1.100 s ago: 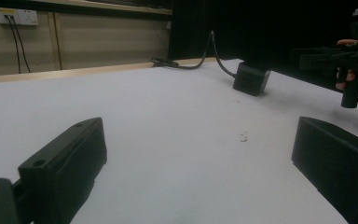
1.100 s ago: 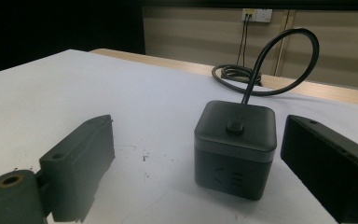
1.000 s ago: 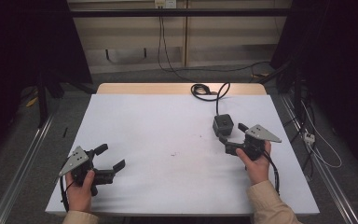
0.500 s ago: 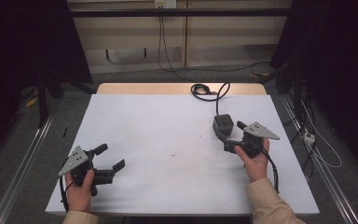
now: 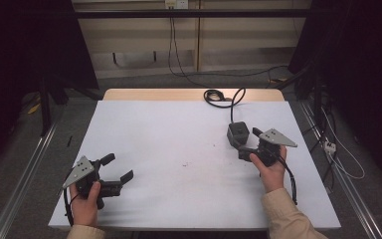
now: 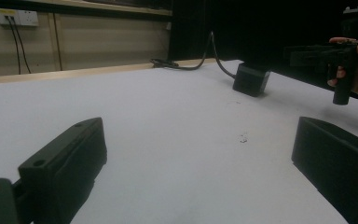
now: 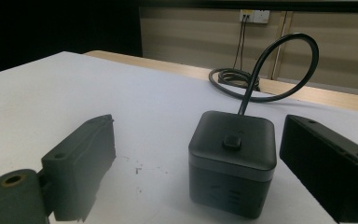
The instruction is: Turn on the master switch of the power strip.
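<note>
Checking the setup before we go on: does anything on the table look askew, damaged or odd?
Nothing looks damaged. The black cube stands upright and whole, its cable arching back to a loose coil at the far edge. Small dark specks mark the white table near its middle. The right gripper is open around the cube.

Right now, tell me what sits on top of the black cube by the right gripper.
A small raised button sits at the centre of the black cube's top face, and a black cable rises from its rear edge. The underside, resting on the table, is hidden.
</note>
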The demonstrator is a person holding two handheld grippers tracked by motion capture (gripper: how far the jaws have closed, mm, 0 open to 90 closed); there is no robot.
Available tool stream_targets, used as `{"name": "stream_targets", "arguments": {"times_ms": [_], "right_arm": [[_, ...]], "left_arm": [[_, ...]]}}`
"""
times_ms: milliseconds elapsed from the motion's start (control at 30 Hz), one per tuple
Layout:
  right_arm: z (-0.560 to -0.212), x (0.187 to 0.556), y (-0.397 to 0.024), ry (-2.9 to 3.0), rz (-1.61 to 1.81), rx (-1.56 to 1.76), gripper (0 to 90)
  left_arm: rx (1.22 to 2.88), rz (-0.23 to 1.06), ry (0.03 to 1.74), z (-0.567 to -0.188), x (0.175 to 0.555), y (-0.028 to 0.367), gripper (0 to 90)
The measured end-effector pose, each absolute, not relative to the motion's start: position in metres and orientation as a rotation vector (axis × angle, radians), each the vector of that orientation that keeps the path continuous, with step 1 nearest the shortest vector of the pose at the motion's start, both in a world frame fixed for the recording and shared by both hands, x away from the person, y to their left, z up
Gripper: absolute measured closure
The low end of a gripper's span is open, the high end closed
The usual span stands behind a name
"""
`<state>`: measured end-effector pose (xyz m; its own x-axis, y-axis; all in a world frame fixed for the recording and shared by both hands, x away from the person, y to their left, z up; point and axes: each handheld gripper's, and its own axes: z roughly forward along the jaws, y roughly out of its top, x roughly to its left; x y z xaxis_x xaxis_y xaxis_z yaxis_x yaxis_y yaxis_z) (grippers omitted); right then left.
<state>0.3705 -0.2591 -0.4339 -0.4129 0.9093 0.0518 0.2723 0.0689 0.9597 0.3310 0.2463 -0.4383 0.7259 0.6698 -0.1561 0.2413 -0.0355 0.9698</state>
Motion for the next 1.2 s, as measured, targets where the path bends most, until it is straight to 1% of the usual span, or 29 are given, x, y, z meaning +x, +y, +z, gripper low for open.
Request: {"name": "stream_targets", "arguments": {"times_ms": [900, 1200], "right_arm": [[-0.4321, 0.3736, -0.2609, 1.77, 1.358, 1.174, 11.4], [-0.4306, 0.3786, -0.2578, 1.777, 1.364, 1.171, 13.6]], "left_arm": [[1.613, 0.407, 0.753, -0.4382, 0.3303, 0.2455, 2.7], [1.612, 0.409, 0.751, -0.438, 0.33, 0.2455, 2.8]]}}
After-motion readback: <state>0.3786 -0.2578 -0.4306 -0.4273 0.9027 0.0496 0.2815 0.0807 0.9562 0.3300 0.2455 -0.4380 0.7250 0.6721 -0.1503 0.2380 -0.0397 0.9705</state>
